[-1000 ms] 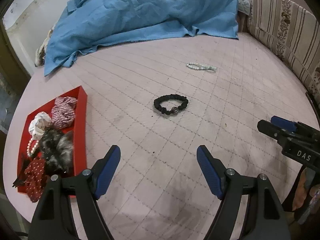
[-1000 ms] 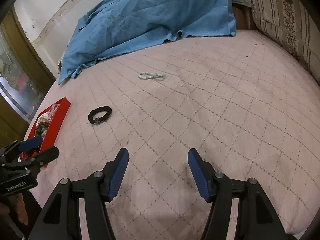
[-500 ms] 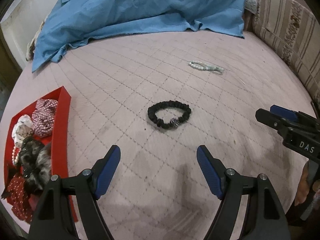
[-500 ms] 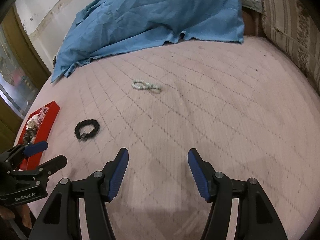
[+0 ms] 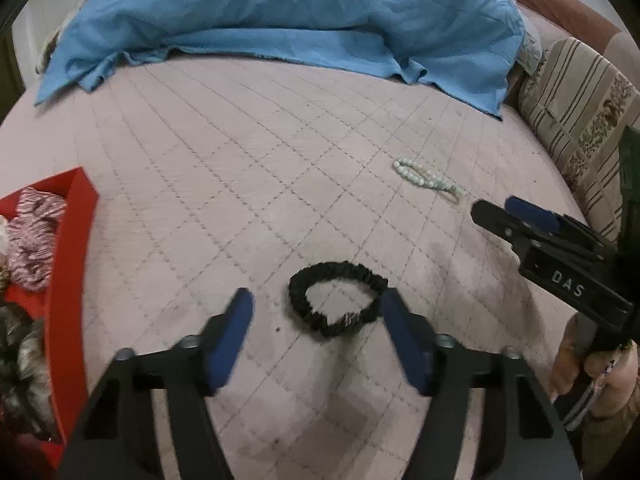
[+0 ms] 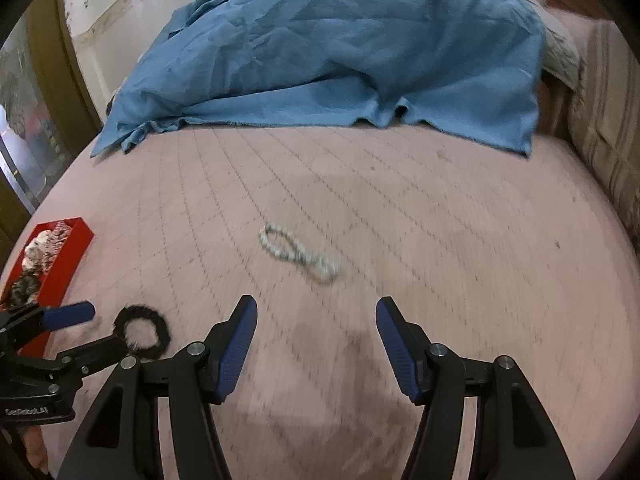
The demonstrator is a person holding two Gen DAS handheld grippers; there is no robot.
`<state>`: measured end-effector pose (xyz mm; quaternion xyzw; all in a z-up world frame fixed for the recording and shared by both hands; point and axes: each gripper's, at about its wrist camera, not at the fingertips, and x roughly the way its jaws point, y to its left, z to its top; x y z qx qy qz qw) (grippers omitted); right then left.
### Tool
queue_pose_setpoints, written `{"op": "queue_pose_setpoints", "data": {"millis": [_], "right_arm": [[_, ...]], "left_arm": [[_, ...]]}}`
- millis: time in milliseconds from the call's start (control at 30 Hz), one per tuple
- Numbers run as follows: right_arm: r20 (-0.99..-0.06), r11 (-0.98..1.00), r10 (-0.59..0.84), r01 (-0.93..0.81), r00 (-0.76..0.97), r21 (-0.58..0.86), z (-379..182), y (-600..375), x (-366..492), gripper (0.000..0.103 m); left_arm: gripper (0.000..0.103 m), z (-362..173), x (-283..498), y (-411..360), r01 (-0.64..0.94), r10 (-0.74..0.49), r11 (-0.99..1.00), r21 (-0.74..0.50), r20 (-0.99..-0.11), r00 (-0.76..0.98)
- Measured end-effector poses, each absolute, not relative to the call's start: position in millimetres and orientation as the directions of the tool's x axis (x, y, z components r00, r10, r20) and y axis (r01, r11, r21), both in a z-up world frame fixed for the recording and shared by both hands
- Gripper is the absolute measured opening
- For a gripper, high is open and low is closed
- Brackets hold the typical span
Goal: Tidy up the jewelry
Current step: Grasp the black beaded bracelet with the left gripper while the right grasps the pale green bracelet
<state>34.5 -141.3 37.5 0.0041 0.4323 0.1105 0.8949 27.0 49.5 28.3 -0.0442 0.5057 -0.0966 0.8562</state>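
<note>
My left gripper point(image 5: 316, 312) sits low-centre in the left wrist view, w/ the black scrunchie-style bracelet point(image 5: 338, 304) lying on the pink quilted bedcover point(image 5: 240, 184) right between the blue pads. Jaws have just been closing in, but the pads aren't touching the band yet: there's a gap on the left side, and the right pad is just beside its edge. So it's still apart, nothing gripped.

My right gripper point(image 6: 316, 340) is low-centre in its own view, jaws spread wide and empty. The pale bead bracelet point(image 6: 300, 252) lies just above them, mid-frame, blurred.

Red tray point(image 5: 68, 264) at the left edge of the left view, holding fabric scrunchies point(image 5: 34, 216); other bits in it are too dark to ID. Blue cloth point(image 6: 328, 52) bunched across the top. Striped cushion point(image 5: 576, 120) upper right.
</note>
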Motion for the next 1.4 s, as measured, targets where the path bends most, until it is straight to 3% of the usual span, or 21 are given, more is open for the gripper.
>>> {"op": "queue_pose_setpoints", "data": {"millis": [67, 333, 433, 533, 567, 800, 1400], "right_arm": [[-0.772, 0.974, 0.201, -0.210, 0.604, 0.089, 38, -137, 43, 0.065], [-0.797, 0.962, 0.172, -0.273, 0.579, 0.009, 23, -119, 69, 0.051], [-0.816, 0.962, 0.174, -0.271, 0.551, 0.023, 13, -119, 79, 0.032], [-0.820, 0.965, 0.203, -0.252, 0.535, 0.075, 12, -127, 81, 0.013], [-0.821, 0.963, 0.232, -0.245, 0.522, 0.116, 13, -131, 81, 0.007], [-0.792, 0.949, 0.316, -0.188, 0.522, 0.254, 33, -149, 58, 0.007], [-0.721, 0.932, 0.362, -0.221, 0.591, 0.286, 106, -133, -32, 0.007]], "left_arm": [[0.051, 25, 32, 47, 0.118, -0.216, 0.976, -0.182, -0.858, 0.465], [0.051, 17, 43, 44, 0.109, -0.232, 0.973, -0.205, -0.857, 0.461], [0.050, 17, 44, 45, 0.109, -0.241, 0.971, -0.214, -0.854, 0.461], [0.008, 18, 43, 45, 0.125, -0.266, 0.964, -0.235, -0.852, 0.452], [0.007, 17, 43, 46, 0.129, -0.281, 0.960, -0.249, -0.853, 0.440], [0.007, 35, 26, 52, 0.122, -0.295, 0.955, -0.270, -0.832, 0.470], [0.007, 115, -63, 83, 0.105, -0.226, 0.973, -0.206, -0.754, 0.617]]}}
